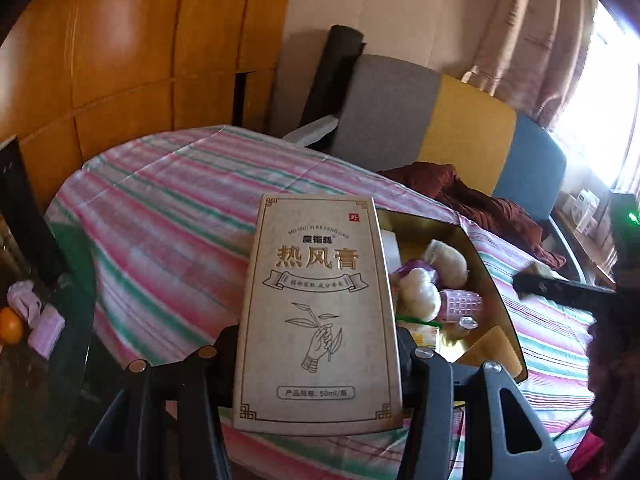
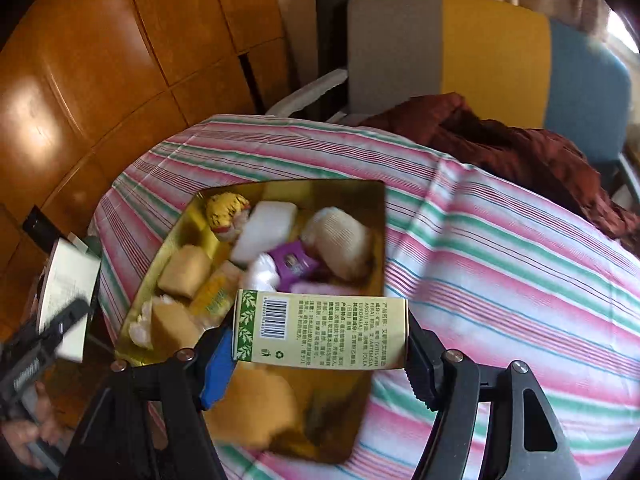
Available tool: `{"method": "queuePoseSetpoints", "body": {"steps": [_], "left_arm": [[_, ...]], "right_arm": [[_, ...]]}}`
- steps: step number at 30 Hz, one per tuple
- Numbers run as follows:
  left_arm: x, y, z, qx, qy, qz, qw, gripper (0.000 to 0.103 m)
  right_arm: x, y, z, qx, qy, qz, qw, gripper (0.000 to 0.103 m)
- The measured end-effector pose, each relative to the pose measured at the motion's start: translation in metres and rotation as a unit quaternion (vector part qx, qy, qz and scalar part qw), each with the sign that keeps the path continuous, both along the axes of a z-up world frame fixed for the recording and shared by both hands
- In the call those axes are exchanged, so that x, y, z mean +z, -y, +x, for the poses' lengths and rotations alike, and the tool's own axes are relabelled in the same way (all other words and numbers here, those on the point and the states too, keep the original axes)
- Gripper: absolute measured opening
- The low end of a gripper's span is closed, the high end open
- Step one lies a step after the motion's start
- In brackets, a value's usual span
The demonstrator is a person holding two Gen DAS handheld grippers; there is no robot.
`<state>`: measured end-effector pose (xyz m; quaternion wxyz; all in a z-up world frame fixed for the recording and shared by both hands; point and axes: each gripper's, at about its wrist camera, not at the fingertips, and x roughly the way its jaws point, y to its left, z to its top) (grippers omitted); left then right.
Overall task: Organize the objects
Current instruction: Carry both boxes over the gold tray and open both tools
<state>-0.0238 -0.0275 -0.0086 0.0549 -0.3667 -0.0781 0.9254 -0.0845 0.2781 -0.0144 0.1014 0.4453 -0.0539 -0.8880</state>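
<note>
My left gripper is shut on a tall beige carton with gold Chinese lettering, held upright by its sides. Behind it to the right lies a gold tray holding soft rolls, a pink ribbed piece and other small items. In the right wrist view my right gripper is shut on a cream and green carton with a barcode, held crosswise over the near part of the same gold tray. The other gripper shows at the left edge with its carton.
A pink, green and white striped cloth covers the table. Behind it stand a chair with a grey, yellow and blue back and a dark red garment. A dark side surface at left carries an orange and pink items.
</note>
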Motion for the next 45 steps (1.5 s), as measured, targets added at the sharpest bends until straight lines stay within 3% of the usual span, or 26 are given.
{"method": "queuePoseSetpoints", "body": {"steps": [7,10,12,13,14,28,34,36,45], "left_arm": [[0.002,-0.008,-0.002,-0.027,-0.007,0.023,0.9994,0.052],[-0.002,-0.018,-0.01,-0.039,0.0,0.024,0.999,0.052],[-0.005,-0.022,-0.013,-0.043,0.004,0.027,0.9987,0.052],[-0.007,-0.025,-0.016,-0.046,0.007,0.025,0.9986,0.052],[-0.009,-0.027,-0.017,-0.048,0.009,0.024,0.9985,0.052],[-0.021,-0.063,-0.064,-0.059,0.043,0.034,0.9968,0.052],[-0.028,-0.083,-0.091,-0.053,0.048,0.005,0.9974,0.053],[-0.037,-0.085,-0.098,-0.054,0.072,-0.007,0.9959,0.053],[-0.046,-0.078,-0.079,-0.054,0.082,-0.004,0.9952,0.054]], "right_arm": [[-0.018,0.025,-0.064,0.015,0.044,-0.021,0.999,0.072],[-0.026,0.029,-0.088,0.008,0.062,-0.062,0.996,0.076],[-0.028,0.028,-0.1,-0.004,0.067,-0.103,0.992,0.09],[-0.028,0.025,-0.105,-0.016,0.065,-0.115,0.991,0.103],[-0.027,0.024,-0.106,-0.02,0.062,-0.127,0.99,0.103],[-0.009,-0.01,-0.041,-0.054,0.018,-0.091,0.994,0.103],[-0.009,-0.023,-0.017,-0.071,0.011,-0.09,0.993,0.103],[-0.01,-0.023,-0.013,-0.071,0.011,-0.087,0.994,0.103],[-0.018,-0.009,0.0,-0.064,0.012,-0.065,0.996,0.103]]}}
